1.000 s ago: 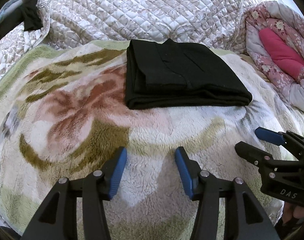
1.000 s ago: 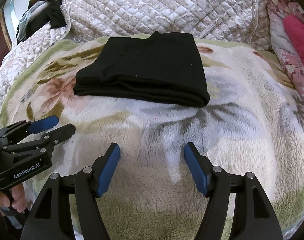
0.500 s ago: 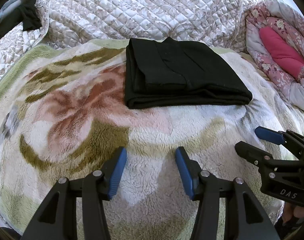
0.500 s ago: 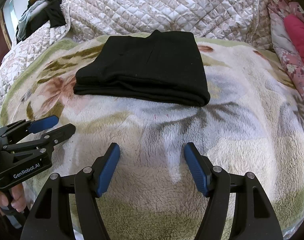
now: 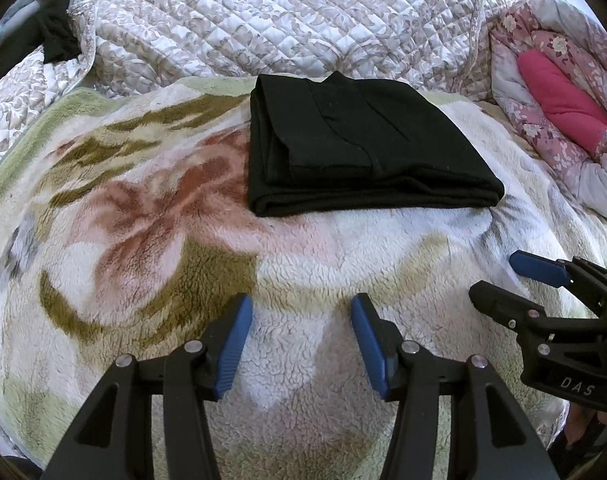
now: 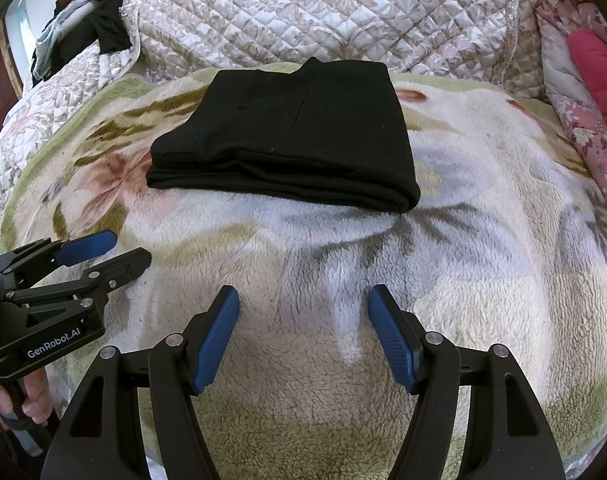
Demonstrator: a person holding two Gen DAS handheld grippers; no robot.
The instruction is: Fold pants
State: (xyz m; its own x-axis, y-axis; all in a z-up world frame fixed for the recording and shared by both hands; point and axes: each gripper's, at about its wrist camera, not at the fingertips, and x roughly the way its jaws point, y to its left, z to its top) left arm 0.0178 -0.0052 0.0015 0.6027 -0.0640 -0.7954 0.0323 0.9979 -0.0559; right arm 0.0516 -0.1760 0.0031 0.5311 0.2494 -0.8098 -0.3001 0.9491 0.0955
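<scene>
**Black pants folded on the fleece blanket, both tongs empty**

Left wrist view: the left tongs (image 5: 298, 320) are spread wide with nothing between the blue pads, hovering over the floral fleece blanket (image 5: 143, 240). The black pants (image 5: 367, 148) sit folded into a neat rectangle further up the blanket, well apart from the tongs, just in front of the quilted bedspread (image 5: 283, 20). A pink floral comforter (image 5: 559, 112) is bunched at the right.

Right wrist view: the right tongs (image 6: 303, 316) are wide open too, holding nothing. The pants lie ahead, slightly left.
</scene>
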